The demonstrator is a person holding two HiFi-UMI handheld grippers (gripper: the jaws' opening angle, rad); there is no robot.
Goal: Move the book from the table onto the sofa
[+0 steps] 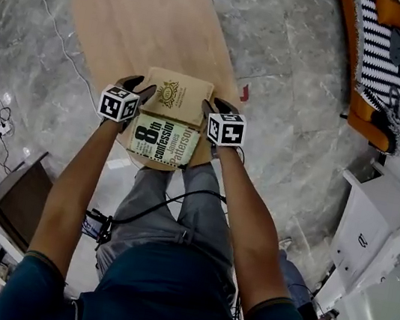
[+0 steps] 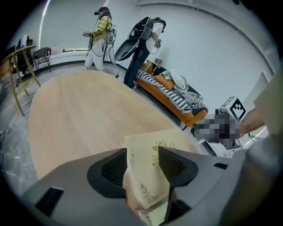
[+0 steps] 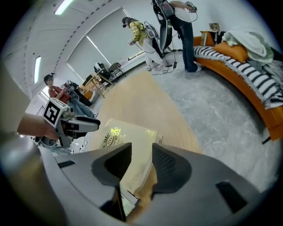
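Book [image 1: 177, 95] on table [image 1: 133, 15] edge, apparently atop another book [image 1: 160, 141]; sofa [image 1: 358, 107] right

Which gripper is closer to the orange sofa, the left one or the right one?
Right. The right gripper straddles the book's edge on the side toward the sofa. The left gripper straddles the opposite edge, farther from the sofa.

Desk [image 1: 133, 15] is pale wood, smooth and matt. Book [image 1: 174, 96] cover, cream paper, gold emblem glinting. Floor [image 1: 298, 73], polished grey stone, glossy. Left gripper [image 2: 142, 154], matt grey plastic. Sofa throw [image 1: 374, 48], striped knitted cloth.
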